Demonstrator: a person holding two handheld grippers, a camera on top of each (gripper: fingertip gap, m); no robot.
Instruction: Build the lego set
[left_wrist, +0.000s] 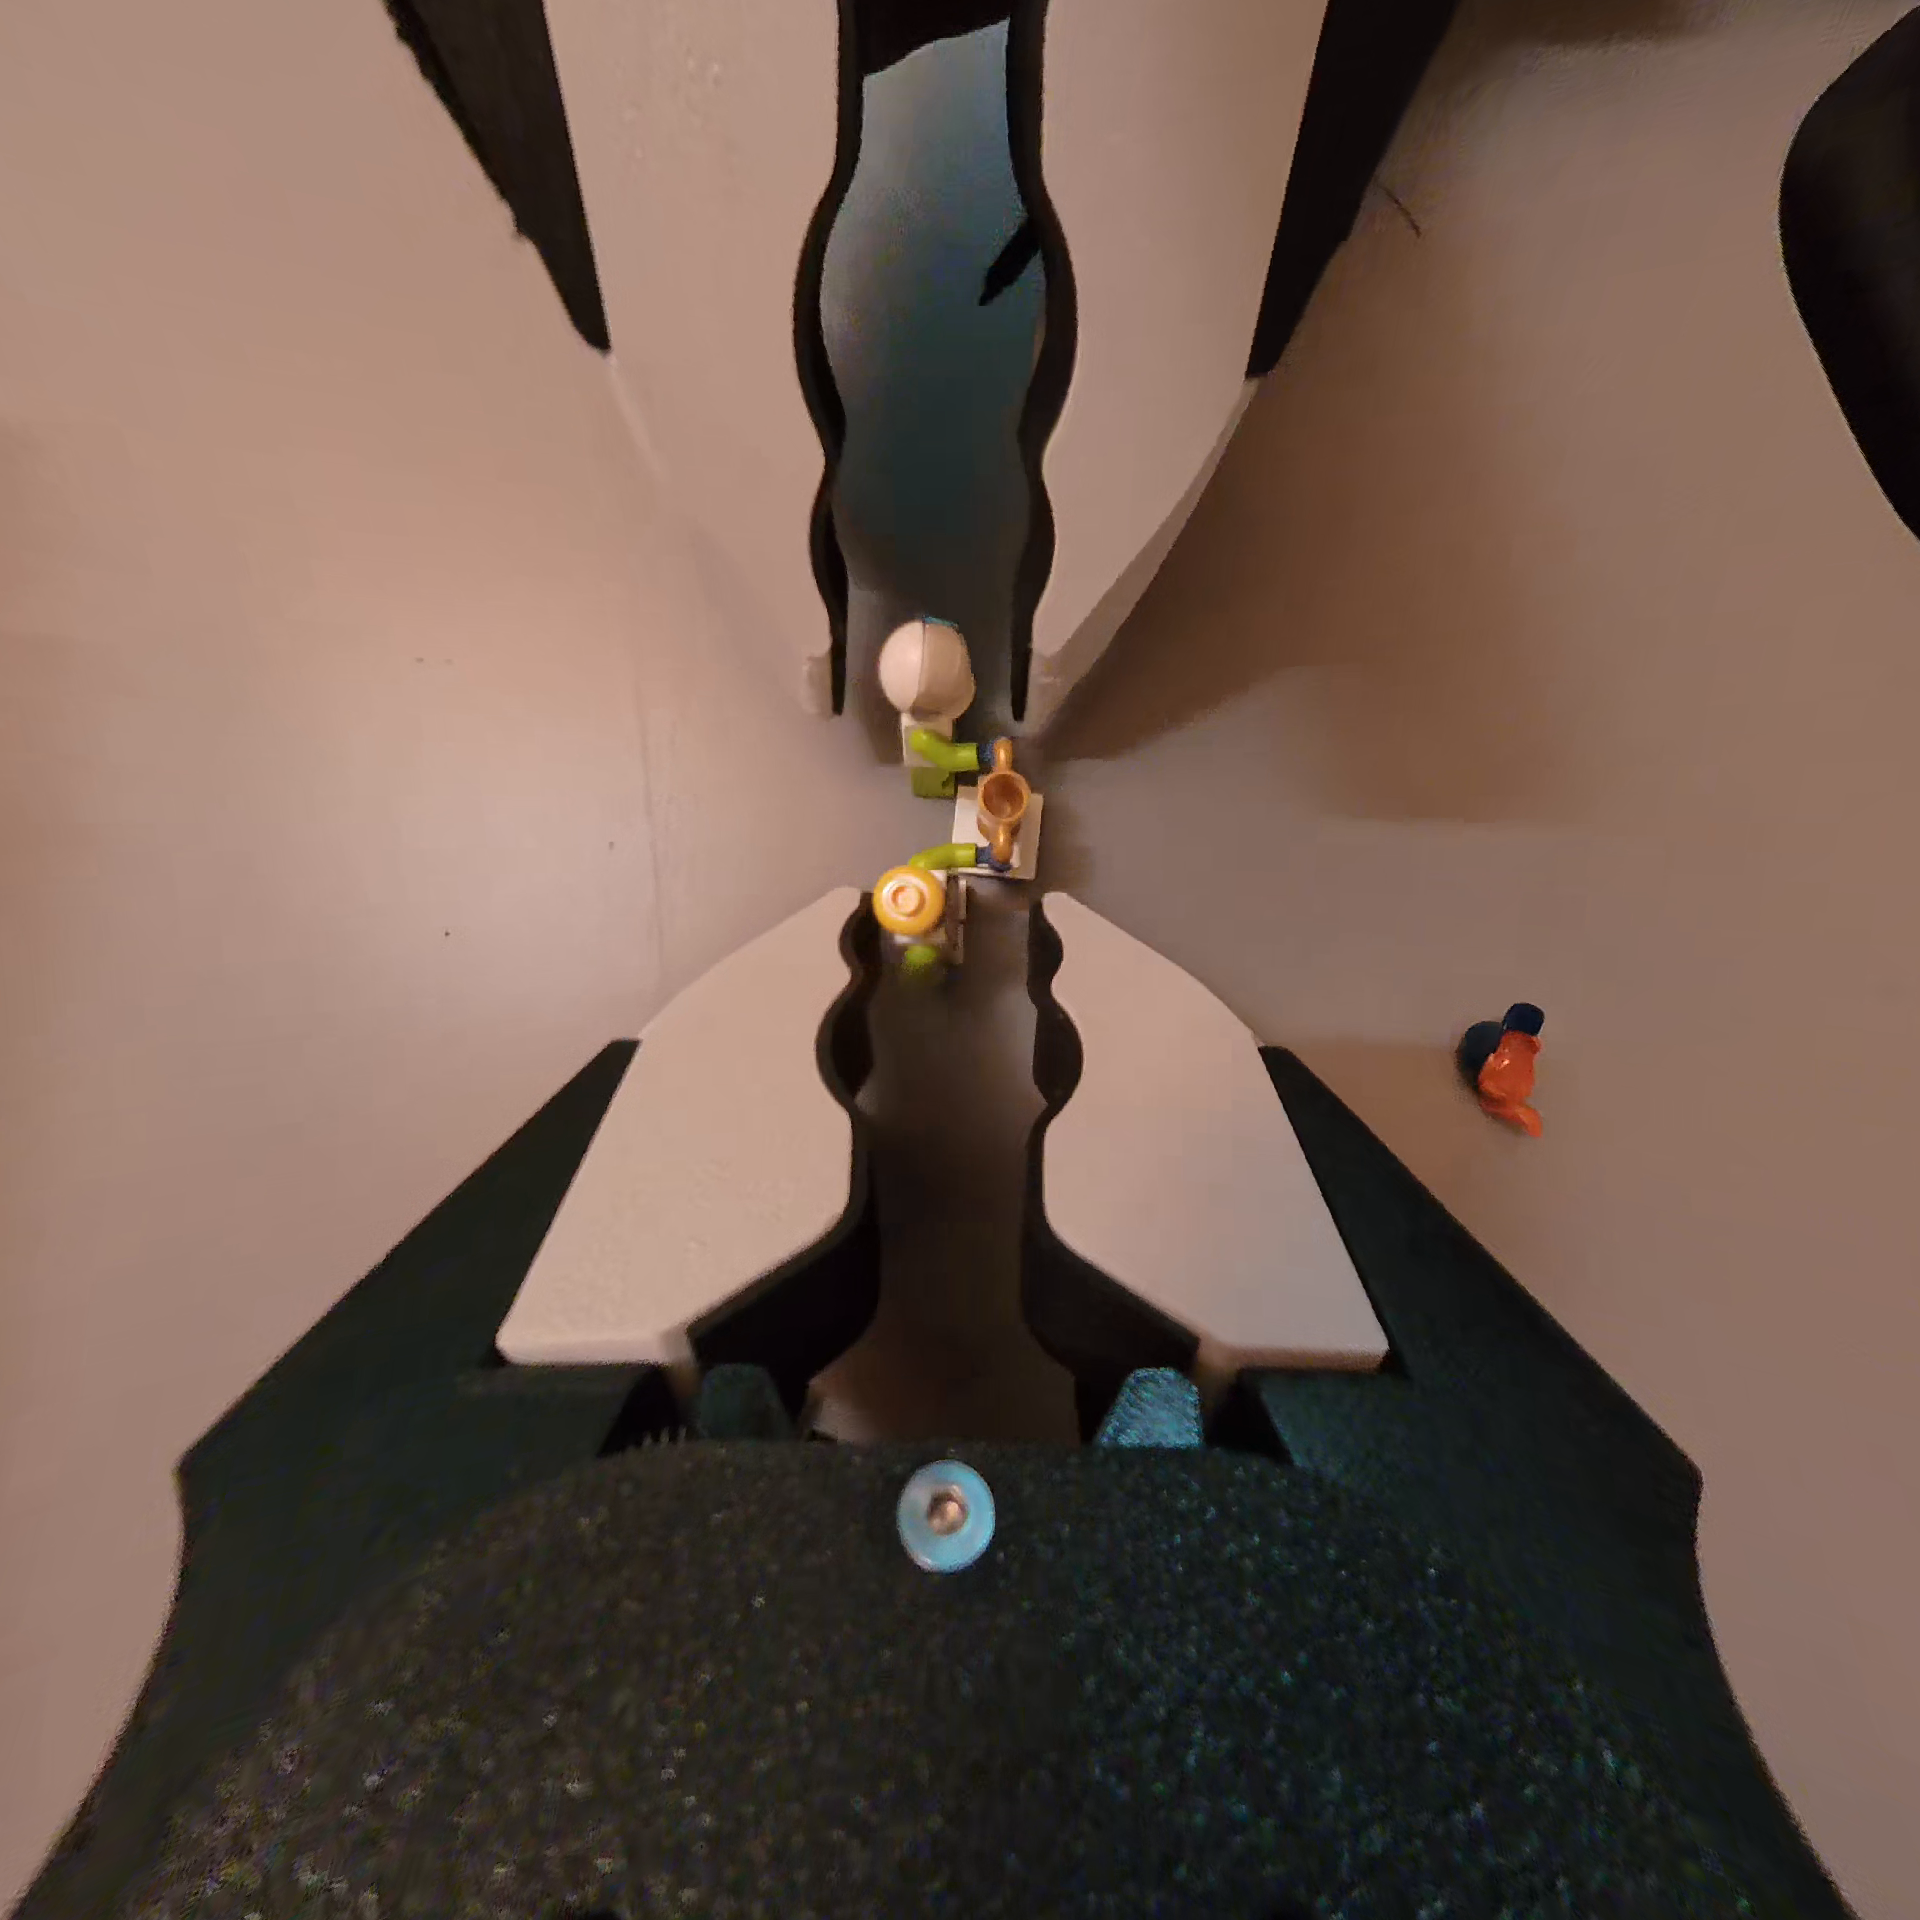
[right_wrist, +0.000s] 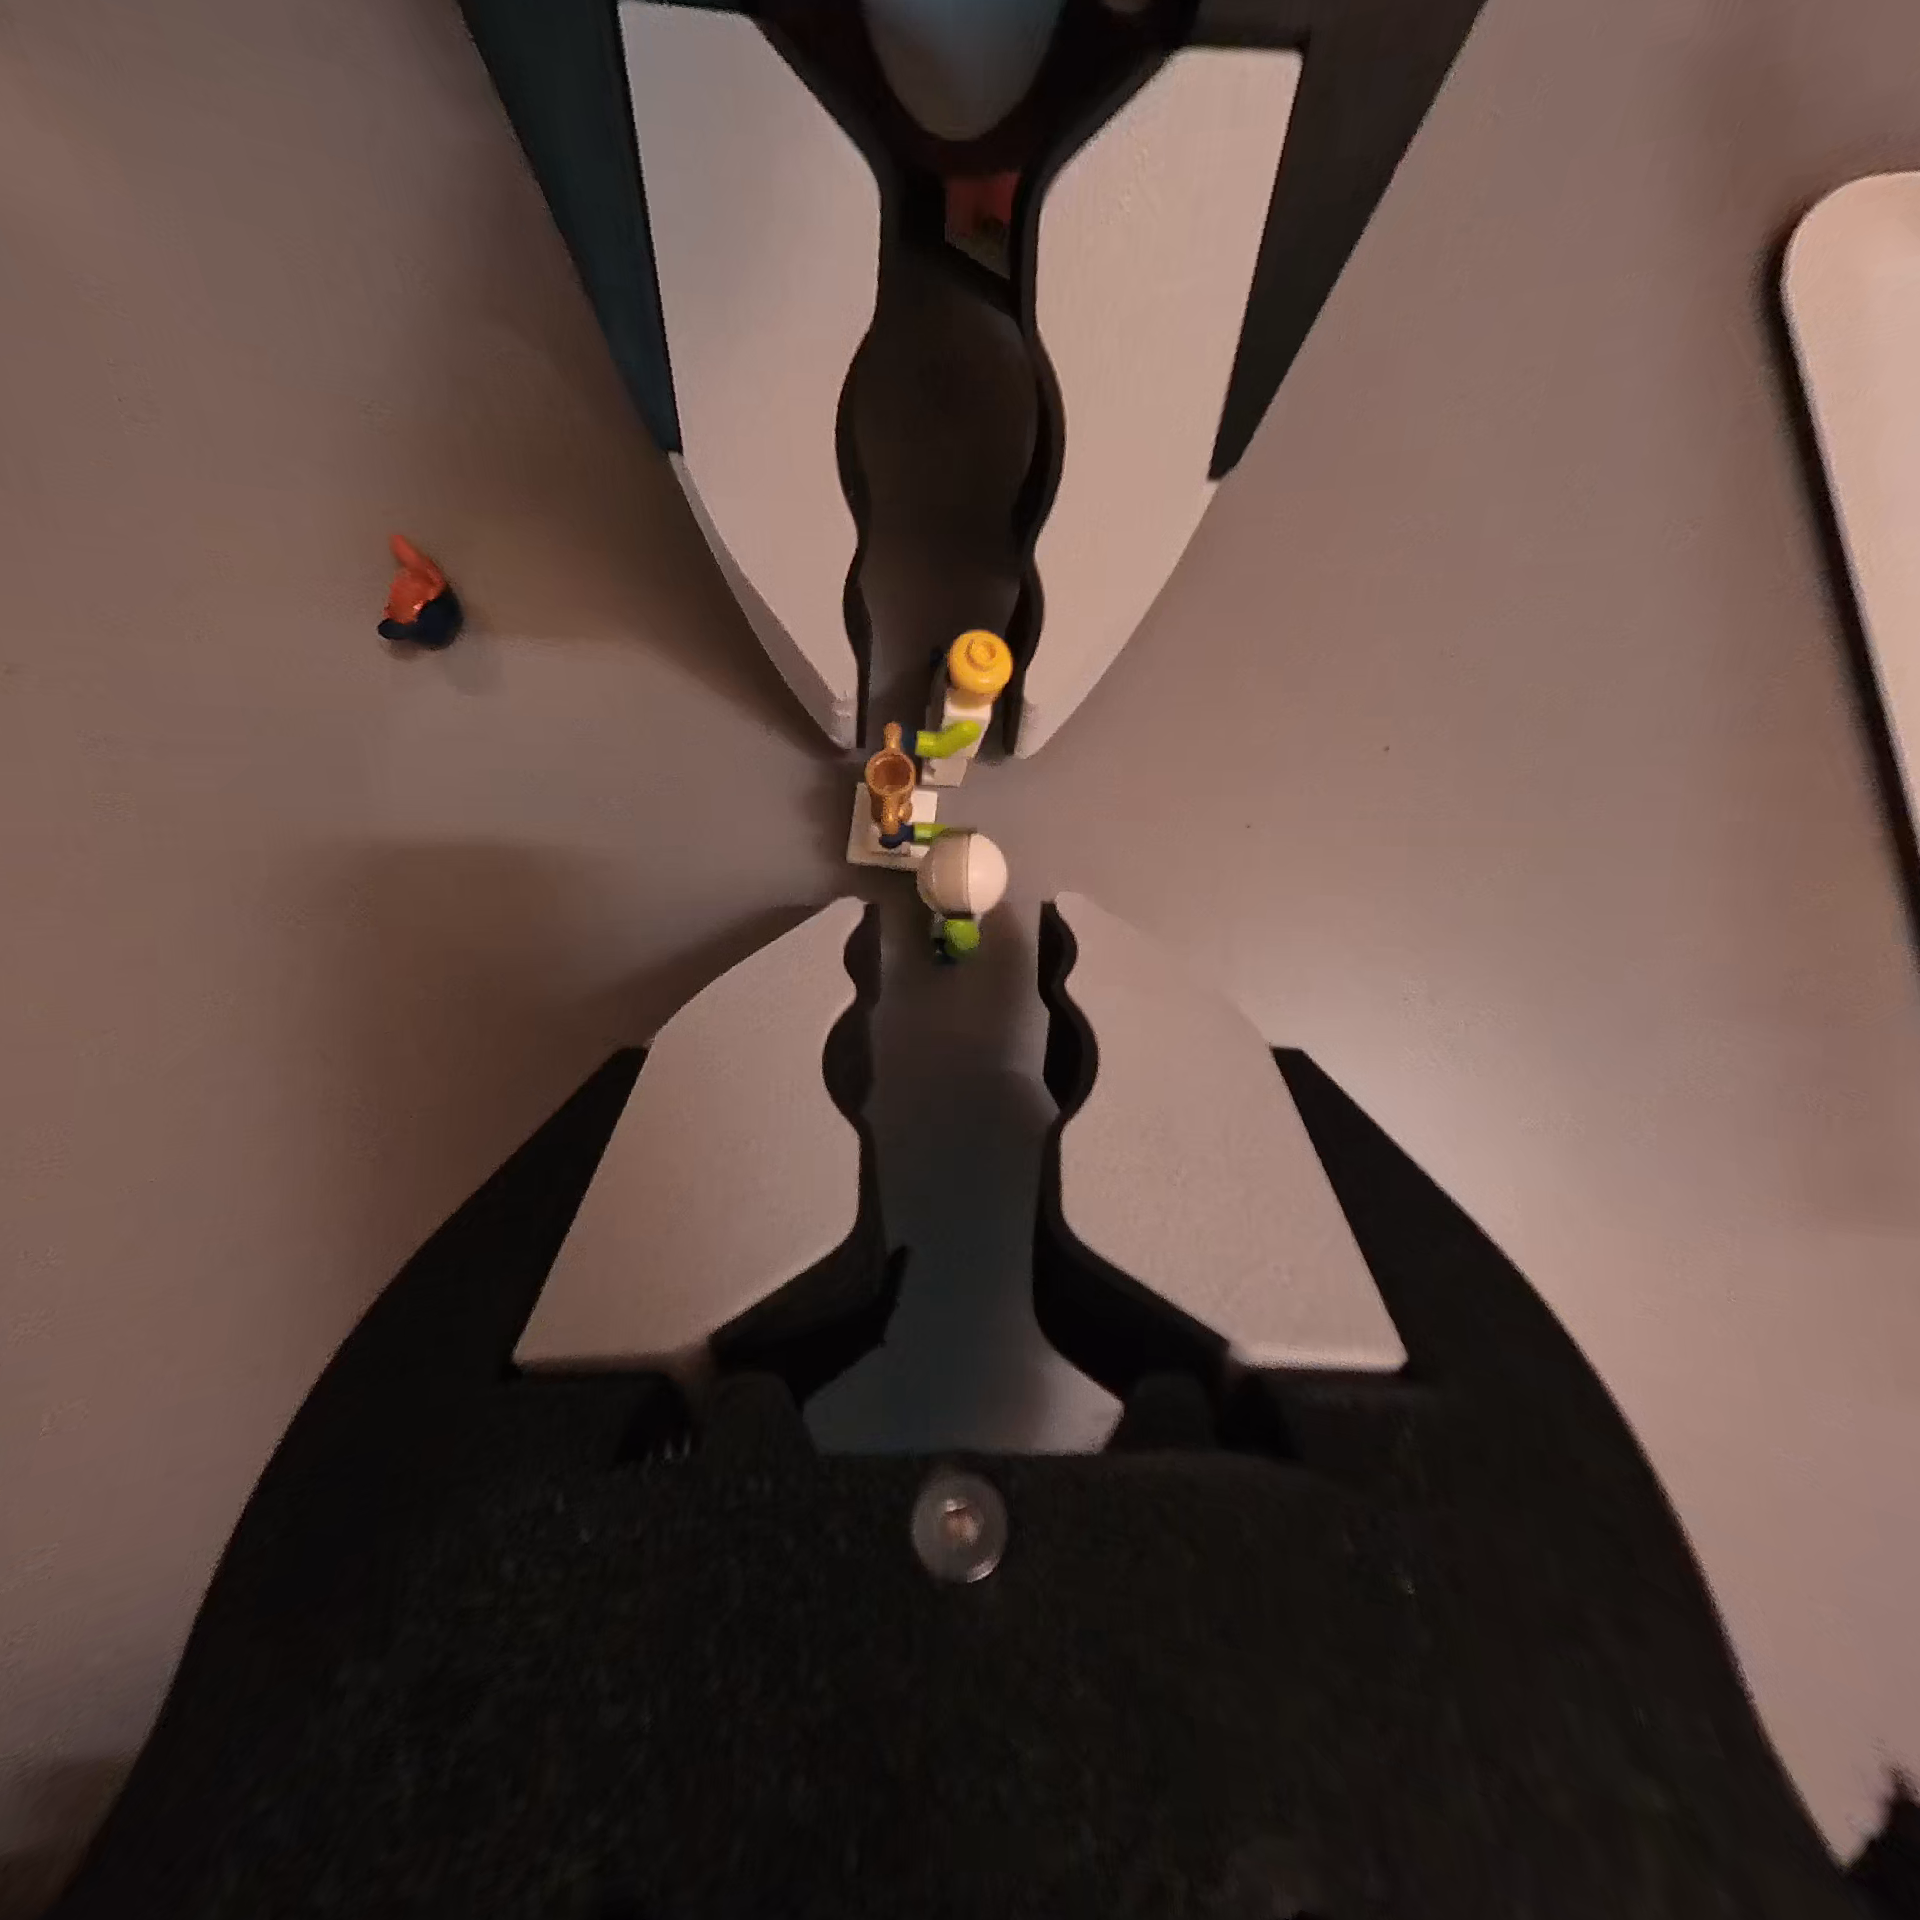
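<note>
The left tongs (left_wrist: 945, 914) and right tongs (right_wrist: 956, 914) faced each other tip to tip over the table (left_wrist: 312, 727), each parted about a figure's width. Between the left tips stood a yellow-headed minifigure (left_wrist: 914, 914); between the right tips, a white-helmeted one (right_wrist: 961, 878). Whether either was gripped could not be told. A gold cup (left_wrist: 1003, 795) on a white tile (left_wrist: 1023, 847) sat between the figures. An orange-and-blue piece (left_wrist: 1507, 1070) lay well apart.

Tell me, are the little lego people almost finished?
Nearly. Both stand at a white tile, sharing a gold trophy. The one with the white helmet looks complete. The left gripper and right gripper flank them, open, gripping nothing. The other figure's yellow head is bare, and an orange-and-blue hair piece lies aside, probably the last part.
</note>
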